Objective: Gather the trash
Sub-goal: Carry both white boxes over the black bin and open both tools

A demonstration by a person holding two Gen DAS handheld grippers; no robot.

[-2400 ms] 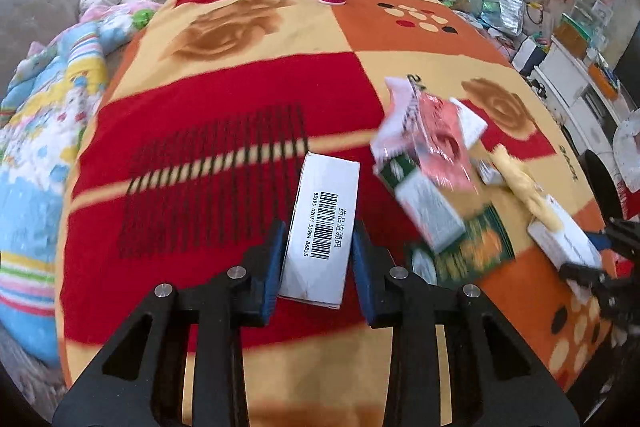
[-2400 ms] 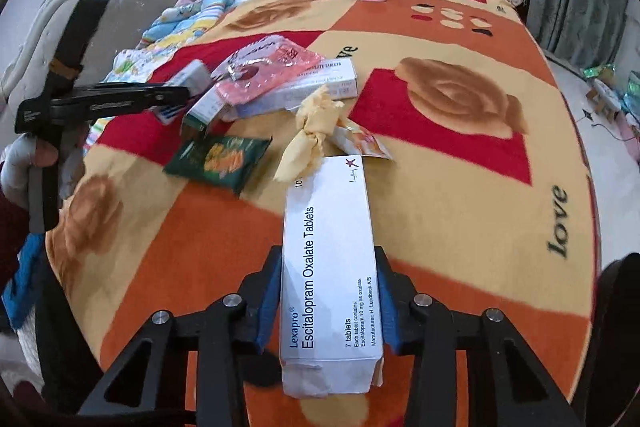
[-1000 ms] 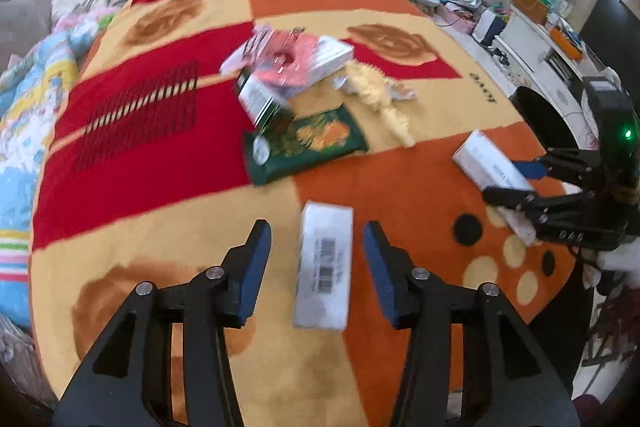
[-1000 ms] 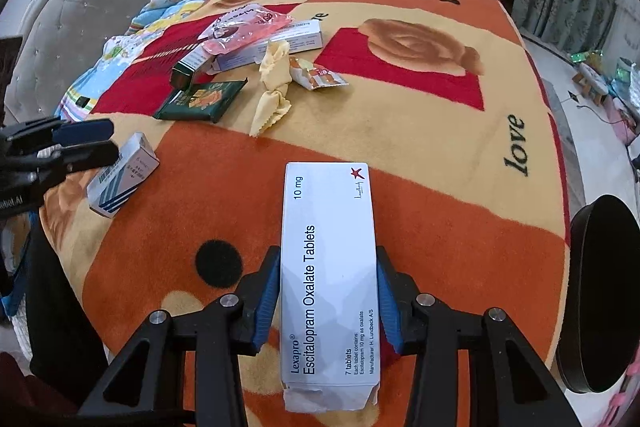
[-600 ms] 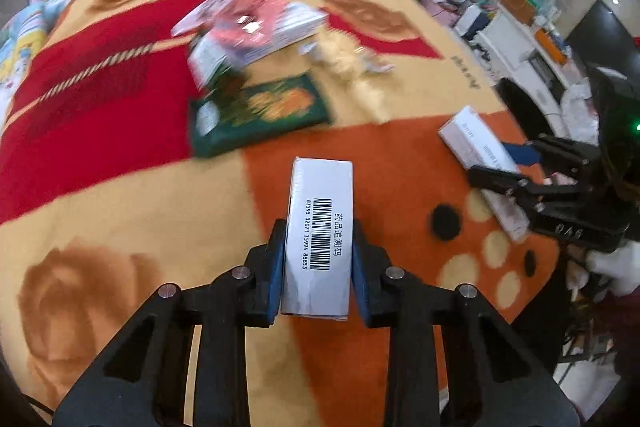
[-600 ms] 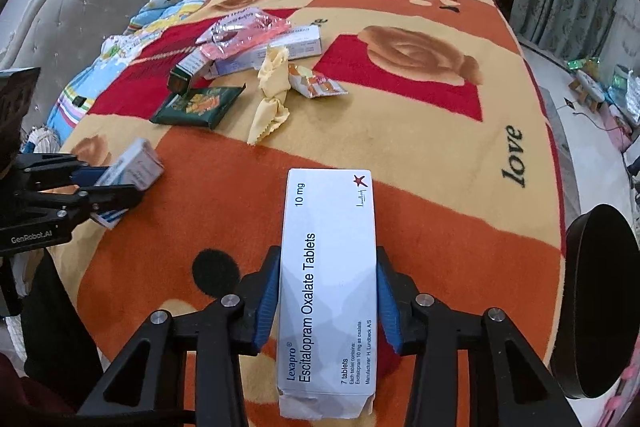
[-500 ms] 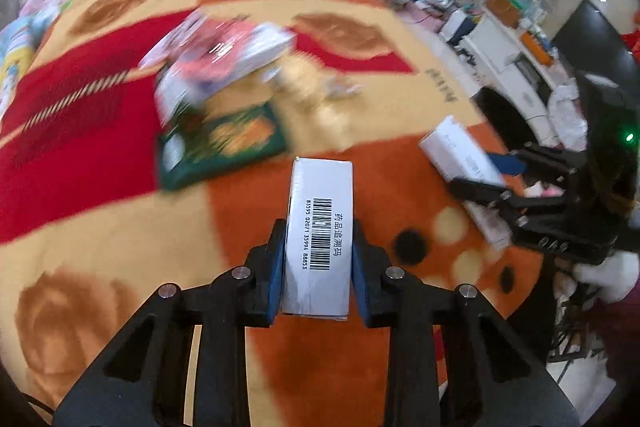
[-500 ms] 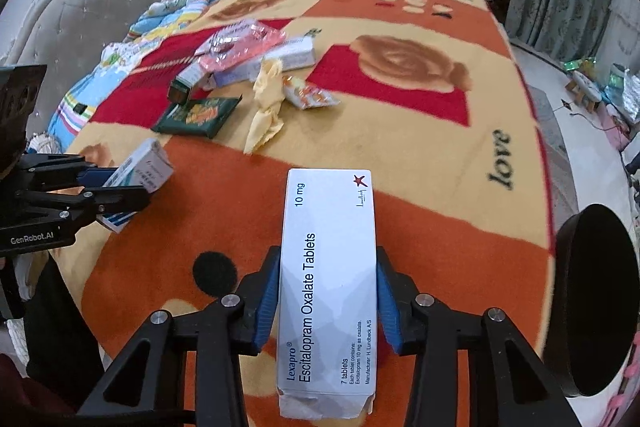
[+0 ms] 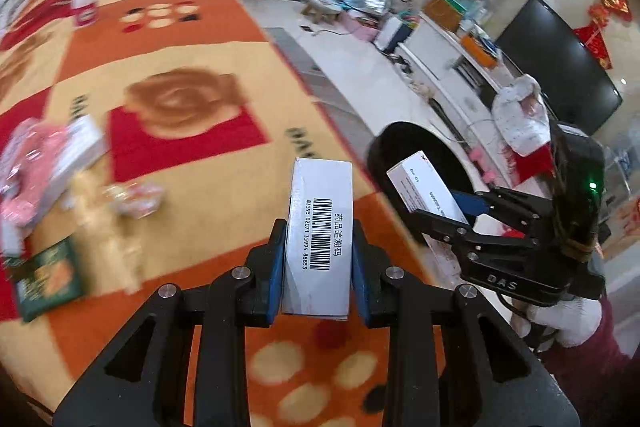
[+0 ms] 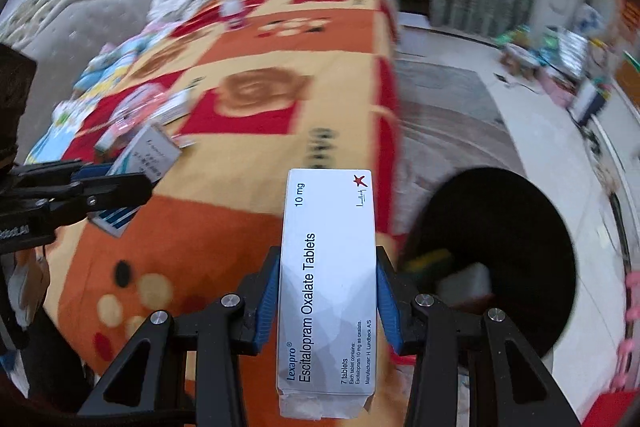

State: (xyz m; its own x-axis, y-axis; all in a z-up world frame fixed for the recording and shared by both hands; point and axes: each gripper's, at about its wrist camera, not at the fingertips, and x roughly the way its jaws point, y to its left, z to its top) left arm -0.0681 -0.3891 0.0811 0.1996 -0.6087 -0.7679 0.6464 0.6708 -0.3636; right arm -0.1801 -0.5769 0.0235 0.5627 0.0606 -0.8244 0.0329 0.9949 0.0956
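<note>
My left gripper [image 9: 318, 247] is shut on a white barcode box [image 9: 320, 223] and holds it above the blanket's right edge. My right gripper [image 10: 328, 279] is shut on a white Lexapro tablet box [image 10: 328, 267] and holds it beside the black trash bin [image 10: 520, 227]. The bin also shows in the left wrist view [image 9: 400, 147], behind the right gripper [image 9: 448, 211] and its Lexapro box [image 9: 420, 183]. The left gripper [image 10: 120, 183] with its barcode box [image 10: 148, 151] shows at the left of the right wrist view. Some items lie inside the bin [image 10: 464, 279].
On the orange and red blanket [image 9: 180, 75] lie a pink packet [image 9: 32, 155], a green packet [image 9: 48, 271], a yellow wrapper [image 9: 104, 223] and a small bottle [image 9: 85, 5]. To the right are the floor, a TV [image 9: 560, 67] and clutter.
Both grippers have swung to the right with their boxes, from over the blanket toward its right edge. The black bin is now much nearer and its inside shows.
</note>
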